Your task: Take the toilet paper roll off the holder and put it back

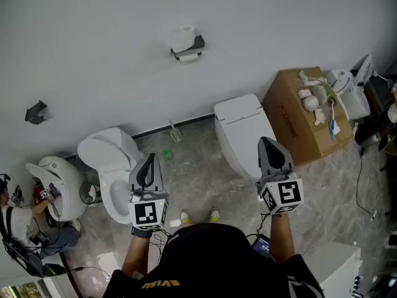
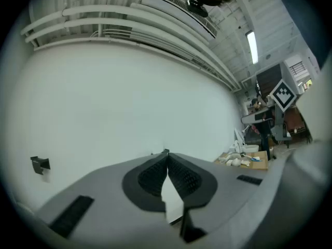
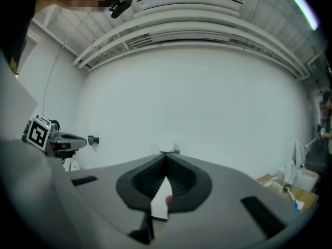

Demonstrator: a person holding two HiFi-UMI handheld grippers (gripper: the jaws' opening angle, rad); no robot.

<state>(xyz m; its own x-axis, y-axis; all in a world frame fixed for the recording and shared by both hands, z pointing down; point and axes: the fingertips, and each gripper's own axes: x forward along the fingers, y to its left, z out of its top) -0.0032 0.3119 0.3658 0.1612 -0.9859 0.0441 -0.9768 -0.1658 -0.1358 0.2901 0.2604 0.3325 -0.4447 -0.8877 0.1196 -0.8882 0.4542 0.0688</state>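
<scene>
A white toilet paper roll (image 1: 184, 37) sits on a dark holder (image 1: 190, 49) fixed to the white wall, high in the head view. Both grippers are held well short of the wall, pointing toward it. My left gripper (image 1: 149, 158) hovers over the floor left of centre, its jaws shut tip to tip (image 2: 166, 153) with nothing between them. My right gripper (image 1: 267, 141) stands to the right, jaws likewise shut and empty (image 3: 166, 154). In the right gripper view the holder (image 3: 175, 150) peeks just above the fingertips. The left gripper's tips largely hide the holder in the left gripper view.
A second, bare wall bracket (image 1: 36, 113) hangs far left. Below stand an open toilet (image 1: 110, 160), a closed white toilet (image 1: 242, 129), a third one (image 1: 59, 185) at the left, and a cardboard box (image 1: 291, 123) with fittings on top. A person (image 1: 18, 225) crouches at lower left.
</scene>
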